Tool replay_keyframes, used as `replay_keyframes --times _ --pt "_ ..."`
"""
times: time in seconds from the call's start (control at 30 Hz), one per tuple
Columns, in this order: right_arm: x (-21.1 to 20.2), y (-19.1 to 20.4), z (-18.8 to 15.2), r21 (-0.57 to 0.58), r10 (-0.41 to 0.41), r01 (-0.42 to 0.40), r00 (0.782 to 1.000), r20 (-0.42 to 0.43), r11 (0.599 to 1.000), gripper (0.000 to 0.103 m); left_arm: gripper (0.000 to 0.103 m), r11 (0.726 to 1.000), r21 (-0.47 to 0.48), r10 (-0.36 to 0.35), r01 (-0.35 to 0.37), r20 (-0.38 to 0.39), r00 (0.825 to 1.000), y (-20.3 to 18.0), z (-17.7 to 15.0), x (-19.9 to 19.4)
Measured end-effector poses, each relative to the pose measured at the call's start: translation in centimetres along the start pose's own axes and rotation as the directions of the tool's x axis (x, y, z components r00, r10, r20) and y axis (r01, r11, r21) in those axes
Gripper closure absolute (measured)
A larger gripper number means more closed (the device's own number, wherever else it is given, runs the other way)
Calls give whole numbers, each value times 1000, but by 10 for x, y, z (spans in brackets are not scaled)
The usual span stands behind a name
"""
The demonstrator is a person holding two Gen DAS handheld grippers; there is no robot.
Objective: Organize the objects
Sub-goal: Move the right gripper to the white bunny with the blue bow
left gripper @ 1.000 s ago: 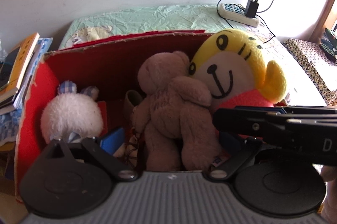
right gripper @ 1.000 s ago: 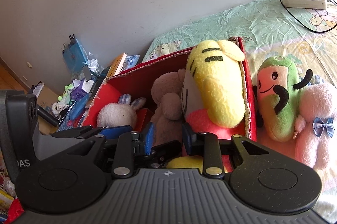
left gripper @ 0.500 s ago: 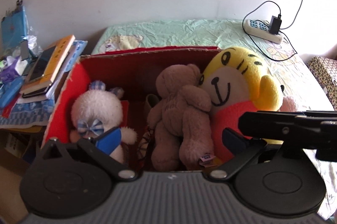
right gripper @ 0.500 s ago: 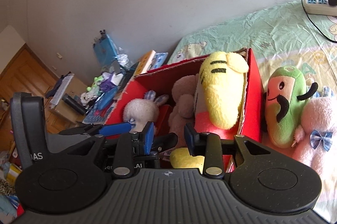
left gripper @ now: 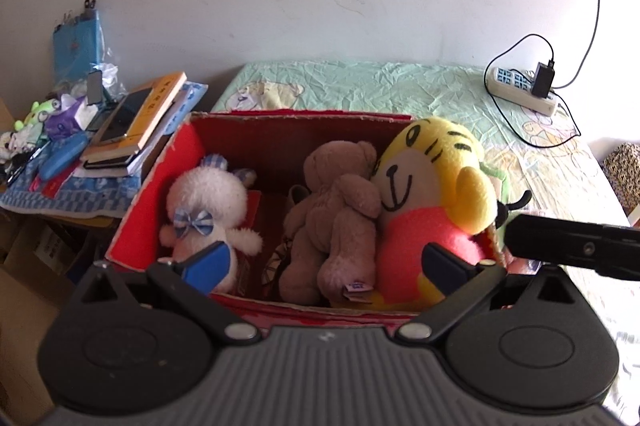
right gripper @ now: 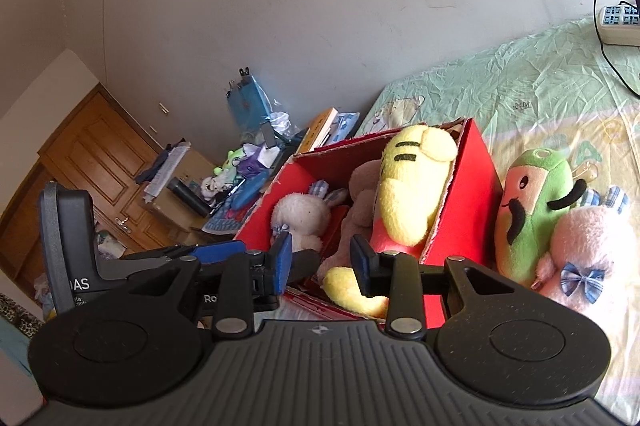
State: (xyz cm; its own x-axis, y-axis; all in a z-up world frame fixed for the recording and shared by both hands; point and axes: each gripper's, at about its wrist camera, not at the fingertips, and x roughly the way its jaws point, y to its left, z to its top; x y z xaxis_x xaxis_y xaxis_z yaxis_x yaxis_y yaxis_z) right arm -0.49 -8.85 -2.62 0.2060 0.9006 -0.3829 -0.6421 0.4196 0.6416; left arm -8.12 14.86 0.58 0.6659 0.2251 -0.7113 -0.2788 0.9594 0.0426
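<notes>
A red cardboard box point(left gripper: 280, 136) point(right gripper: 470, 166) on the bed holds a white plush bunny point(left gripper: 208, 204) point(right gripper: 298, 216), a brown teddy bear point(left gripper: 336, 210) and a yellow tiger plush point(left gripper: 432, 194) point(right gripper: 412, 186). My left gripper point(left gripper: 326, 266) is open wide and empty, above the box's near edge. My right gripper point(right gripper: 322, 262) is open and empty, near the box's front corner. A green avocado plush point(right gripper: 532, 206) and a pink plush bunny point(right gripper: 588, 242) lie on the bed to the right of the box.
A side table point(left gripper: 60, 194) left of the bed carries stacked books point(left gripper: 136, 122), a phone and small toys. A power strip point(left gripper: 520, 90) with a cable lies at the bed's far right. A wooden door point(right gripper: 88, 162) stands far left.
Both grippers have drawn back and up from the box, so more of the room shows. The toys in the box have not moved. Both grippers stay open.
</notes>
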Motion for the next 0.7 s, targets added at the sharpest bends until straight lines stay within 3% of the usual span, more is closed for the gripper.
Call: replay_keyframes --times 0.37,0.53,0.7 --pt "-38 -33 3 50 -2 0 1000 30 999 67 2 1000 -13 8 -7 59 998 -36 6 -30" --pt "-53 -46 0 65 -25 22 999 43 998 67 2 999 24 -25 23 82 996 -61 8 -39" --pt "-67 -67 -8 103 -68 63 997 42 993 66 2 993 69 -102 95 92 991 -88 2 -46"
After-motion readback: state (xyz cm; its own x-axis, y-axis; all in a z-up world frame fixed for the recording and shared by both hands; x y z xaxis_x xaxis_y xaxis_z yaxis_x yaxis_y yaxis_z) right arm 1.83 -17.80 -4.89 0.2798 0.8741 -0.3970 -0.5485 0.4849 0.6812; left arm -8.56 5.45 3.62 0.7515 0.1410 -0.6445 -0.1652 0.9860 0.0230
